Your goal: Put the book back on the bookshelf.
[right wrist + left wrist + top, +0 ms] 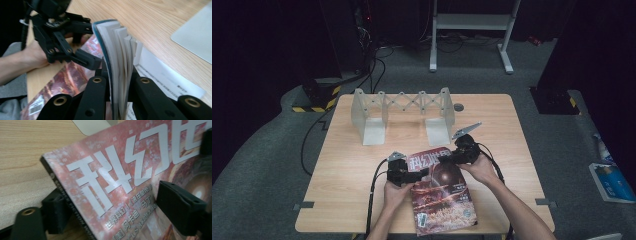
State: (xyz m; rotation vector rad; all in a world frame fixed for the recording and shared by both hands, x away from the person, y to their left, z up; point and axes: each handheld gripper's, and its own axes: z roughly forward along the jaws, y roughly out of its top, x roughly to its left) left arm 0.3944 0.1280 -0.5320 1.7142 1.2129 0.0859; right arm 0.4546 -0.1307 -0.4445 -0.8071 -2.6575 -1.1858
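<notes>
Magazine [442, 192] lies in front of the white expanding rack [402, 112]; we see our left gripper [419, 175] and right gripper [447, 159] both clamping its top edge

Magazine [443, 192] near the front edge of the desk [352, 165], red-brown glossy cover with large white Chinese characters along the top and a dark round picture beneath; barcode at a lower corner. Lower part flat on the wood, top end lifted and partly open, pages fanned apart [120, 60]. Spine dark, with small white print [72, 207]. Under the raised pages, a white printed page lying flat. Just short of the grey folding rack [402, 112].
</notes>
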